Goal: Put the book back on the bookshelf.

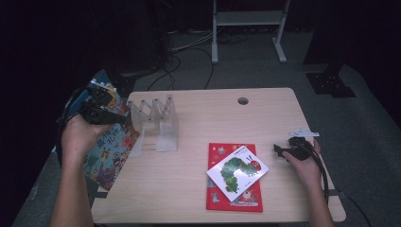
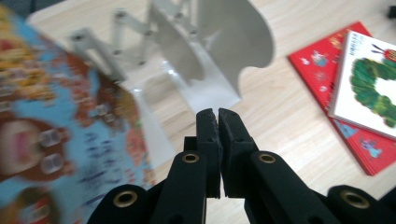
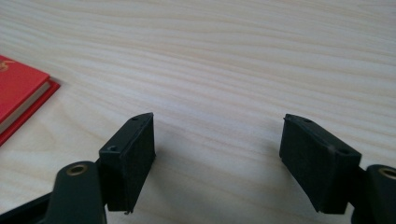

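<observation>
A: Item one, surface and room?
B: One pale wood table [image 1: 265, 118], cable hole [image 1: 243, 100] near its far edge. Dark room behind; grey floor with cables, white frame legs [image 1: 215, 38] beyond the far edge.

A: Contents?
B: One clear folding book rack [image 1: 158, 123], far left part of the table. One red book [image 1: 236, 201] near the front edge, right of centre, with a white caterpillar book [image 1: 238, 172] lying askew on top.

A: Left gripper?
B: Left gripper [image 1: 97, 111], off the table's left edge, jaws pressed together. In the left gripper view [image 2: 218, 116] nothing visible sits between the tips. One blue picture book [image 1: 111, 146] stands tilted at that left edge, just beside the gripper, on the rack's outer side. Whether the gripper grips it, cannot tell.

A: Right gripper?
B: Right gripper [image 1: 283, 151], near the right edge, resting low on the table, right of the stacked books and apart from them. In the right gripper view [image 3: 217, 140] jaws stand parted, bare wood between; red book's corner at the left.
</observation>
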Action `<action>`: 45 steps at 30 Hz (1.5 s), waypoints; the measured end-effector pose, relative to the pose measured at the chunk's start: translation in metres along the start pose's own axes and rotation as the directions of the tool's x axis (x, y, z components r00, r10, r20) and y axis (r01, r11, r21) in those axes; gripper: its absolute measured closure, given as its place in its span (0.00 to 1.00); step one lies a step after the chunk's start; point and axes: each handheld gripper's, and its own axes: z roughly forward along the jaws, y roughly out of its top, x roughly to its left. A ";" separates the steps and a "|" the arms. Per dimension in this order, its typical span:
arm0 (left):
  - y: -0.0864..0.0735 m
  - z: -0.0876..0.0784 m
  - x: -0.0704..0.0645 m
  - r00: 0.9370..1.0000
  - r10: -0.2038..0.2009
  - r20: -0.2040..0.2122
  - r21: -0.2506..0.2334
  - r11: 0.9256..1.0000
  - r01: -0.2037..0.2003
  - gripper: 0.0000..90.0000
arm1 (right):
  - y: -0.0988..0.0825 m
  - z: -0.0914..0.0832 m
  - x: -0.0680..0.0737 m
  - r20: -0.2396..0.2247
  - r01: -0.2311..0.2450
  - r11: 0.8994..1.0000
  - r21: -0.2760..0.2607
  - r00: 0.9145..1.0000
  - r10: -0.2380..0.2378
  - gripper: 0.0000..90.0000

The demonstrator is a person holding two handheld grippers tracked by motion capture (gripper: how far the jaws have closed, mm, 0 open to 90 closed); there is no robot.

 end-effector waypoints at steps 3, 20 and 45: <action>-0.001 0.013 -0.011 0.999 0.044 0.026 0.011 0.999 -0.044 0.95 | -0.001 -0.002 0.001 -0.006 0.007 1.000 -0.001 1.000 -0.007 0.31; -0.021 0.097 -0.055 0.986 0.107 0.128 0.009 0.994 -0.109 0.67 | -0.008 -0.037 0.031 -0.113 0.068 0.998 0.004 0.991 -0.067 0.41; -0.047 0.174 -0.099 0.948 0.215 0.233 0.015 0.974 -0.224 0.38 | -0.035 -0.064 0.091 -0.328 0.228 0.973 -0.030 0.917 -0.225 0.29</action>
